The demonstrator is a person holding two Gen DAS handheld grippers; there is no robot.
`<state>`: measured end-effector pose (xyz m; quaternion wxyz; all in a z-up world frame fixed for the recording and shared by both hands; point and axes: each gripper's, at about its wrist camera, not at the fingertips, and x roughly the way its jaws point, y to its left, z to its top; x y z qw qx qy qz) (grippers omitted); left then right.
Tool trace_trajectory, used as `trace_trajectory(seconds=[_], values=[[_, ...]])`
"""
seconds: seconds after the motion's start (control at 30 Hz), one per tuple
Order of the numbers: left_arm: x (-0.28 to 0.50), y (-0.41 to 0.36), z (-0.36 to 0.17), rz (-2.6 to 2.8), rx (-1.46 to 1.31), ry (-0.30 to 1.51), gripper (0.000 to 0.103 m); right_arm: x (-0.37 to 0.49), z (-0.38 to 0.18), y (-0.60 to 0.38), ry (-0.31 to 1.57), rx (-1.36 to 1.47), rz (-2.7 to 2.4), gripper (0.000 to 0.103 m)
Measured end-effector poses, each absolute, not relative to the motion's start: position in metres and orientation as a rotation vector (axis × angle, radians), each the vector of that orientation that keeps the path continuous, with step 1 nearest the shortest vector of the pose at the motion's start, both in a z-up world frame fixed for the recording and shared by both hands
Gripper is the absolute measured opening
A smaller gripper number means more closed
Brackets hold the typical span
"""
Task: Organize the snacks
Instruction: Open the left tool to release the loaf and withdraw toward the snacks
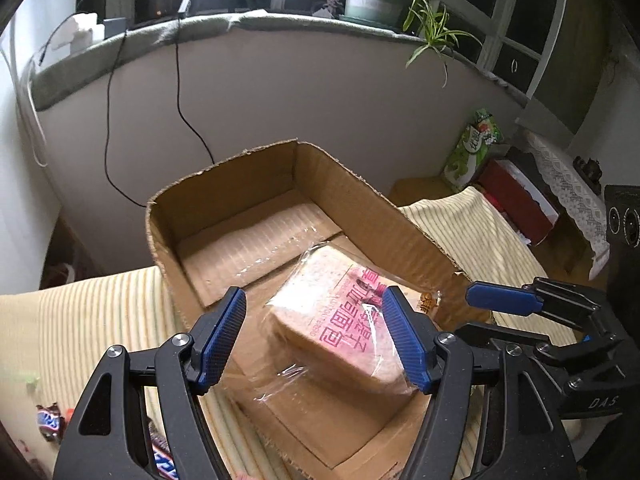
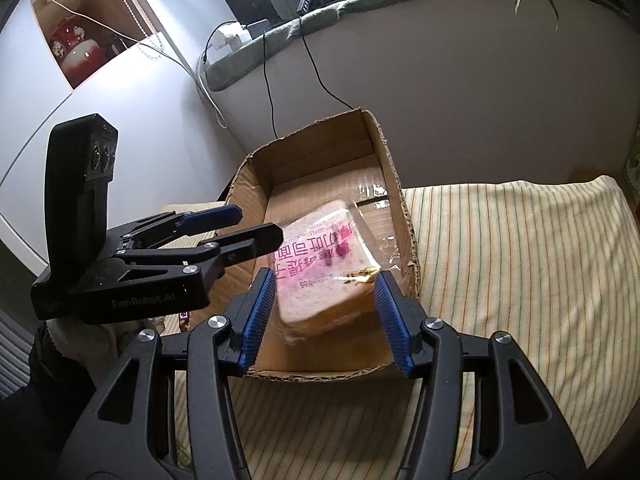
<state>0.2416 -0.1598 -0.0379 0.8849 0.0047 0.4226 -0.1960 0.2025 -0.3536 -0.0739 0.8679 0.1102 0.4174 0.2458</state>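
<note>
A clear-wrapped loaf of sliced bread (image 1: 340,320) with pink print hangs tilted over the near end of an open cardboard box (image 1: 224,204). In the right wrist view the bread (image 2: 320,276) sits between the blue pads of my right gripper (image 2: 325,276), and both pads press its sides. My left gripper (image 1: 313,294) is open around the loaf: its right pad overlaps the wrapper, while its left pad stands off with a gap. Seen from the right, the left gripper (image 2: 260,223) reaches in from the left, its near fingertip at the wrapper's corner. The right gripper (image 1: 466,314) comes in by the bag's clipped end.
The box (image 2: 404,216) stands on a striped cloth (image 2: 520,280) near a curved wall with hanging cables. Two chocolate bars (image 1: 50,420) lie on the cloth at lower left. A green snack bag (image 1: 474,148) and a red box (image 1: 516,200) stand at the right.
</note>
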Motion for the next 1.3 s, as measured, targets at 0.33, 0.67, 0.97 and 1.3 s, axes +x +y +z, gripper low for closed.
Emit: trace_trajectory(seconds=[0.33,0.67,0.97,1.3], values=[[0.210,-0.147,-0.020,-0.398,0.041,0.792,0.071,0.179,-0.061,-0.343,0.835,0.152,0.505,0.056],[0.158,-0.094,-0.014,-0.315,0.016,0.770,0.072,0.134,-0.059,-0.321,0.765,0.037,0.514,0.067],[0.095,-0.045,-0.020,-0.221,-0.021,0.769,0.072,0.096,-0.067,-0.296,0.762,-0.030,0.606,0.091],[0.035,0.004,-0.058,-0.110,-0.120,0.835,0.072,0.059,-0.088,-0.266,0.828,-0.125,0.713,0.091]])
